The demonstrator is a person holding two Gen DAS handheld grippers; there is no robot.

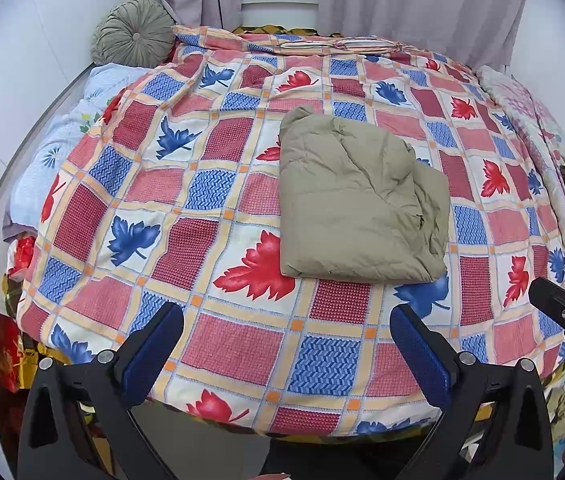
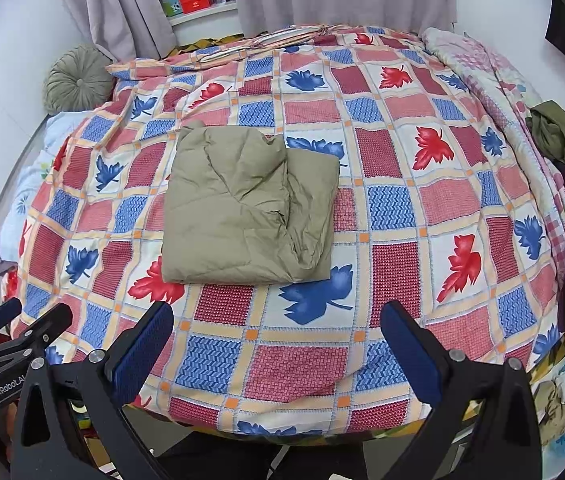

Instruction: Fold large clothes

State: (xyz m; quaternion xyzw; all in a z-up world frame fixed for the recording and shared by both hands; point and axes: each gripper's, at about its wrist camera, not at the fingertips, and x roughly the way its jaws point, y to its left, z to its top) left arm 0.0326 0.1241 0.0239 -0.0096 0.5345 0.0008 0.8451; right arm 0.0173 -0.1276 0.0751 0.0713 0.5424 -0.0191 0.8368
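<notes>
And here sits the olive-tan garment (image 1: 356,200), folded into a thick rectangle in the middle of the bed (image 1: 242,344), resting on the leaf-patterned quilt. Judging by its shape, the folding looks nearly done or finished. The risk from here: the garment's right side shows a loose, rumpled layer bulging past the top panel, and a puffy fabric like this could spring open if one corner is lifted alone, or slide across the quilt if it is pushed rather than pinched. A shallow bite could also catch only the top layer and peel the fold apart. Now the pose: the left gripper (image 1: 286,344) hangs back at the bed's near edge, short of the garment, jaws spread wide with nothing between them. The right gripper (image 2: 276,340) sits level beside it, also short of the garment's near hem, jaws wide apart and empty too. Both point forward toward the garment, apart from it. Off at the bed's right edge a dark green cloth (image 2: 558,136) lies crumpled, perhaps next in line.
</notes>
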